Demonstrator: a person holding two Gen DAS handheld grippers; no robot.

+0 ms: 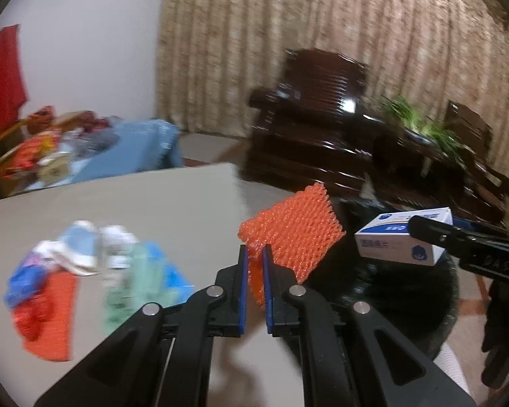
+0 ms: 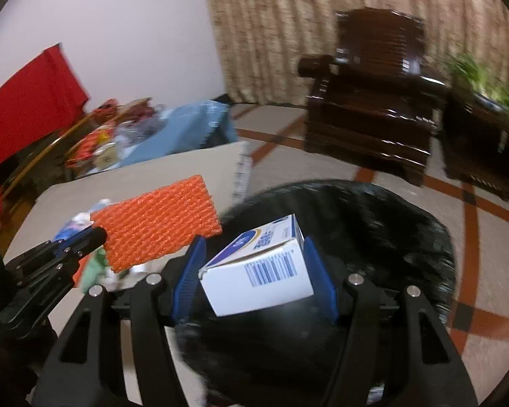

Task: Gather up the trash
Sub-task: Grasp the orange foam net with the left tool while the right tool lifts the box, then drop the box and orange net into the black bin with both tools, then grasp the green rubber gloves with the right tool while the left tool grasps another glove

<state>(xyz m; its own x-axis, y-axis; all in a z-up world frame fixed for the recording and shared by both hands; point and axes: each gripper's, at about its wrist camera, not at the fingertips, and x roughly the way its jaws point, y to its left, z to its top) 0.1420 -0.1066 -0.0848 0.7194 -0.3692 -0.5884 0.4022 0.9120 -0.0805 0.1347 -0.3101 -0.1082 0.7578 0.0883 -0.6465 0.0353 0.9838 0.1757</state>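
Mid-task. Left hand-held gripper point(image 1: 255, 257) pinched on orange foam net point(image 1: 290, 229); right hand-held gripper point(image 2: 254, 254) clamped on white box point(image 2: 258, 271), both above black bin point(image 2: 373, 237). More litter point(image 1: 85, 264) on surface point(image 1: 152, 196), left of left hand-held gripper.

A dark wooden armchair point(image 2: 370, 101) stands before a beige curtain point(image 1: 322, 34). A green plant point(image 1: 420, 125) sits nearby. A red cloth point(image 2: 23, 101) hangs by the white wall point(image 1: 85, 34).

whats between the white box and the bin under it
Nothing: in the right wrist view the white box, clamped by the right gripper, hangs over the black bin.
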